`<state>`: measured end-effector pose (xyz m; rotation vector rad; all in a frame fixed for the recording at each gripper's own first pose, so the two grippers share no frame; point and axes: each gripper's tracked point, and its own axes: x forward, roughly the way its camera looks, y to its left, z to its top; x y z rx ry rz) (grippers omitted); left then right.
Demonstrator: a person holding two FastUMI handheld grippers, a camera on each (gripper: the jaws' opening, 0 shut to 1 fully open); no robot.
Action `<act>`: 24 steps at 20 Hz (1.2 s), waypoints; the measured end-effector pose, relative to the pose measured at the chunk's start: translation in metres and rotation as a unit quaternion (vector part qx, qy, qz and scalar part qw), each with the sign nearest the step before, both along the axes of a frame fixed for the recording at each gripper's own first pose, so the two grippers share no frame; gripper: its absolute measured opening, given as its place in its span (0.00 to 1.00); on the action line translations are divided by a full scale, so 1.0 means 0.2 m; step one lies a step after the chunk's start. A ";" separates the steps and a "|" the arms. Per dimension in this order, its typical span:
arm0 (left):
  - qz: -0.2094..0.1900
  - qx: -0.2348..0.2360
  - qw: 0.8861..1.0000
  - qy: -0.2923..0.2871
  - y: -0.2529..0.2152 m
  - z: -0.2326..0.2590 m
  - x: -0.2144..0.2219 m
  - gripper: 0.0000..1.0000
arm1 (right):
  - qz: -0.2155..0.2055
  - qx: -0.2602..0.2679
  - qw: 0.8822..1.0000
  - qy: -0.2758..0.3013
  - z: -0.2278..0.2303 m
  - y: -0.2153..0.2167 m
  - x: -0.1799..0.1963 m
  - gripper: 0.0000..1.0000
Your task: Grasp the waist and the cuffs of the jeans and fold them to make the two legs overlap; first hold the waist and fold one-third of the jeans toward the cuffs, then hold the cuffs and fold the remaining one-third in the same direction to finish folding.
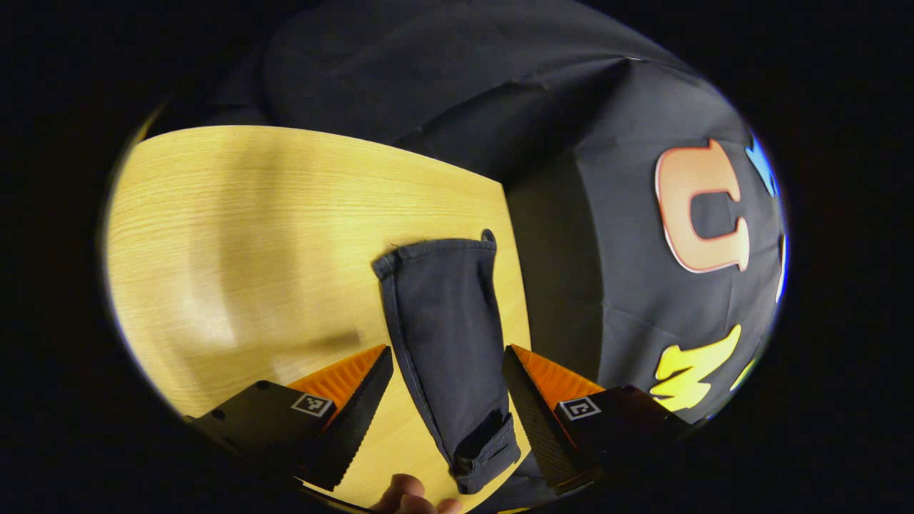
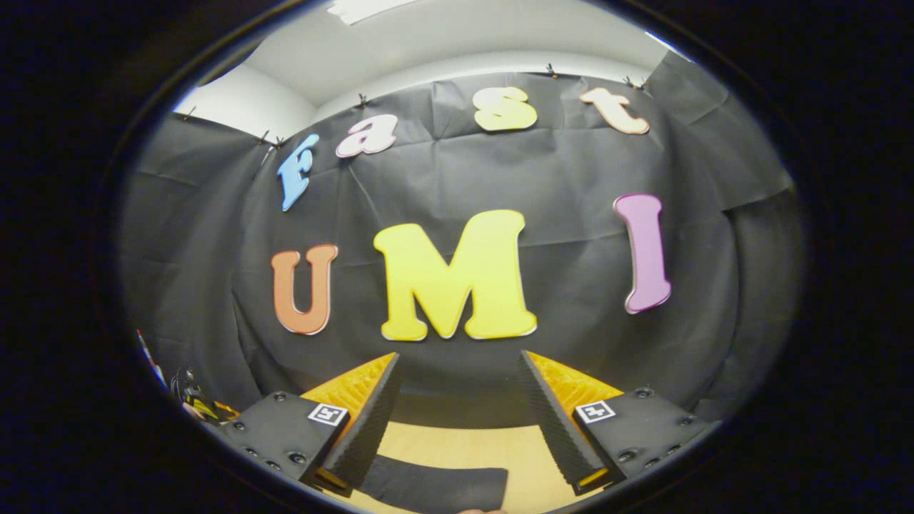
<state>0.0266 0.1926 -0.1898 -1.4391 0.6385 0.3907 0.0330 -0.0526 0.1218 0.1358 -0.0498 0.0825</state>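
Dark jeans (image 1: 446, 335) lie as one long strip on the wooden table (image 1: 250, 235), close to its right edge, in the left gripper view. The hemmed end (image 1: 435, 253) is farthest from me; the near end (image 1: 489, 450) shows a folded band. My left gripper (image 1: 446, 357) hovers above the strip, open, a finger on each side and neither touching it. In the right gripper view, my right gripper (image 2: 457, 364) is open and points at the booth wall, with an end of the jeans (image 2: 435, 485) low between its fingers on the table (image 2: 464, 442).
A person's fingers (image 1: 414, 496) show at the bottom of the left gripper view, near the jeans' close end. The table edge (image 1: 515, 285) runs just right of the jeans, with black cloth wall (image 1: 621, 285) beyond. Bare tabletop stretches to the left.
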 end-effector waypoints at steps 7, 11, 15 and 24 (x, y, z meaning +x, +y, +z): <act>0.030 -0.026 0.998 0.039 0.10 -0.19 0.12 0.99 | -0.064 -0.004 0.998 -0.010 0.09 -0.31 -0.08 0.95; 0.049 -0.033 0.998 0.036 0.13 -0.19 0.23 0.99 | -0.087 -0.009 0.996 -0.012 0.11 -0.40 -0.11 1.00; 0.070 -0.047 0.996 0.033 0.17 -0.21 0.30 0.98 | -0.104 -0.006 0.995 -0.005 0.11 -0.49 -0.14 0.95; 0.077 -0.033 0.993 0.085 0.16 -0.34 0.24 0.09 | -0.119 0.005 0.993 0.002 0.08 -0.59 -0.17 0.99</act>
